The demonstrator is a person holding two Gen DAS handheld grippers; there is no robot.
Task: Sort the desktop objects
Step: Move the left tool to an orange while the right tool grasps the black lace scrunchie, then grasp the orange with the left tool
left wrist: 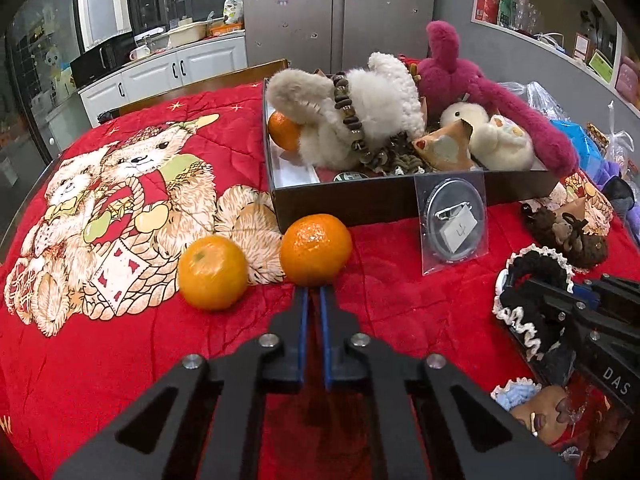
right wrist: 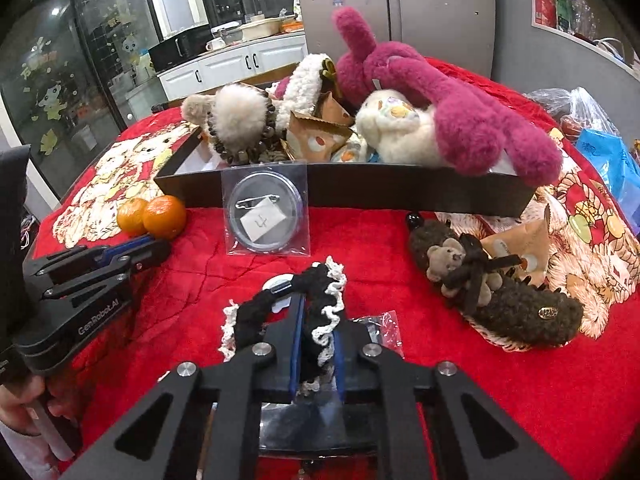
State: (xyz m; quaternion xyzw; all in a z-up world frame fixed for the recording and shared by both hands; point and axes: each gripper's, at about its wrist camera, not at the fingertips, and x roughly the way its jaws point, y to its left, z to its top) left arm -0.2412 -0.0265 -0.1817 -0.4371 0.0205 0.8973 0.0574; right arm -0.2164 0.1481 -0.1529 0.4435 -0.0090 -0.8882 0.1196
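Note:
My left gripper (left wrist: 314,290) is shut with nothing between its blue pads. Its tips rest on the red cloth right at the near side of an orange (left wrist: 316,250). A second orange (left wrist: 212,272) lies to its left. My right gripper (right wrist: 318,320) is shut on a black scrunchie with white lace trim (right wrist: 322,292), which loops up in front of the fingers. A round badge in a clear sleeve (right wrist: 266,216) leans against the front wall of the black box (right wrist: 400,188), which is full of plush toys.
A third orange (left wrist: 284,130) lies inside the box by a beaded bracelet (left wrist: 350,116). A brown fuzzy clip with a small bear (right wrist: 500,300) lies right of the scrunchie. Plastic bags (right wrist: 608,152) crowd the table's right edge. A teddy-bear print covers the left of the red cloth (left wrist: 120,200).

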